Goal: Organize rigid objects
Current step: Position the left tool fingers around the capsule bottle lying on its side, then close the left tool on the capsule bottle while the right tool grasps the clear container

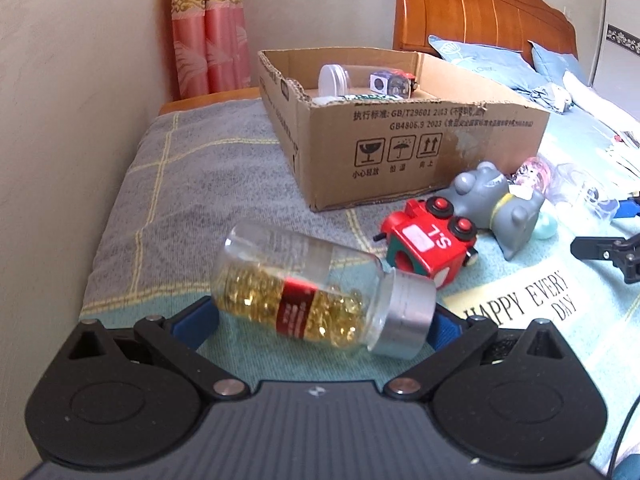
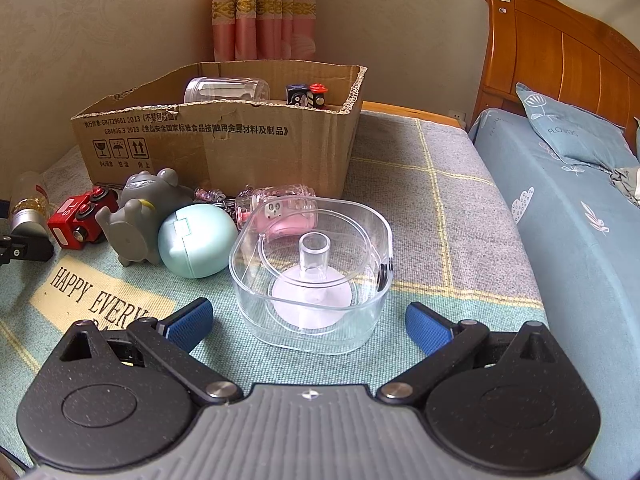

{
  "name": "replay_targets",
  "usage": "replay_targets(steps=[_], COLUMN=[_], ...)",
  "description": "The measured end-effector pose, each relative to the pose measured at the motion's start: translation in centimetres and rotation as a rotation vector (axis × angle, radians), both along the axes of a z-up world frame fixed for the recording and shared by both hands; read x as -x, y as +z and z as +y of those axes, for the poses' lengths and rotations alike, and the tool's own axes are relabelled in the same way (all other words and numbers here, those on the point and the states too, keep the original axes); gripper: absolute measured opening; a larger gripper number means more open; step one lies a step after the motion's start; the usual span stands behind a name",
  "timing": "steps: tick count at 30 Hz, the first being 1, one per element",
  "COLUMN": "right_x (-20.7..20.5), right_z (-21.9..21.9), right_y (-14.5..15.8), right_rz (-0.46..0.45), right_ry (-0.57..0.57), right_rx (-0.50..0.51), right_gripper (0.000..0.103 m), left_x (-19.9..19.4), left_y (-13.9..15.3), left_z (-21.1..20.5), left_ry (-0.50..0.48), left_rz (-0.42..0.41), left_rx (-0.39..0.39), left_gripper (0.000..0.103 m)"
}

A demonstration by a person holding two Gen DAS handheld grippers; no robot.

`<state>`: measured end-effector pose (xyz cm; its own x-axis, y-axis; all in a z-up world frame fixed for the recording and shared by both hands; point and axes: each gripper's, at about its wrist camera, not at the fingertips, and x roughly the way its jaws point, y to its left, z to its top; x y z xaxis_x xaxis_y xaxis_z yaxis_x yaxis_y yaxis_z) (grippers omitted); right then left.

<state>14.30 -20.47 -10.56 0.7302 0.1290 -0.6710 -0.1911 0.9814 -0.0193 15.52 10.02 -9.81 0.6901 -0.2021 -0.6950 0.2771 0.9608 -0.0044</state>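
A clear bottle of yellow capsules (image 1: 320, 296) with a silver cap lies on its side between the wide-open fingers of my left gripper (image 1: 320, 320); contact is unclear. It also shows in the right wrist view (image 2: 26, 204). My right gripper (image 2: 308, 320) is open around the near side of a clear plastic bowl (image 2: 312, 276) with a centre tube, not touching it. A cardboard box (image 1: 400, 148) (image 2: 224, 136) holds a clear jar (image 1: 334, 78) (image 2: 224, 89) and a small dark toy (image 1: 394, 84) (image 2: 306, 95).
In front of the box lie a red toy truck (image 1: 428, 240) (image 2: 82, 220), a grey figurine (image 1: 500, 204) (image 2: 140, 212), a mint egg-shaped case (image 2: 196, 242) and a pink bottle (image 2: 280, 212). A wall runs along the left; the bed (image 2: 560, 208) lies right.
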Motion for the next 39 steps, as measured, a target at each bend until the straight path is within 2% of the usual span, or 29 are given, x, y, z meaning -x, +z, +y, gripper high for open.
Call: replay_targets(steps=[4,11,24,27,31,35,39], right_x=[0.0,0.0,-1.6,-2.2,-2.5,-2.4,-2.1], right_z=[0.0,0.0,0.2,0.4,0.6,0.1,-0.4], right_y=[0.0,0.0,0.5,0.8,1.4,1.5,1.8], right_rz=[-0.001,-0.001,0.033,0.031,0.027,0.040,0.035], right_ry=[0.002,0.003,0.049,0.053,0.024,-0.029,-0.026], right_rx=[0.000,0.000,0.018,0.021,0.035,0.055,0.044], right_gripper=[0.103,0.103,0.103,0.101,0.091,0.091,0.091], left_x=[-0.2,0.4,0.7,0.7,0.7,0.7,0.7], left_y=[0.1,0.7,1.5,1.8,2.0,2.1,2.2], left_z=[-0.4,-1.2,-1.2,-1.2,-1.4,-1.4,-1.6], left_ry=[-0.005,-0.021,-0.030,-0.029,-0.036,-0.039,-0.049], left_rz=[-0.010,-0.058,-0.076,-0.077,-0.076,-0.075,-0.075], left_rx=[-0.013,-0.090,-0.090,-0.096,-0.106,-0.112,-0.129], left_gripper=[0.102,0.102,0.100,0.100,0.100,0.100,0.101])
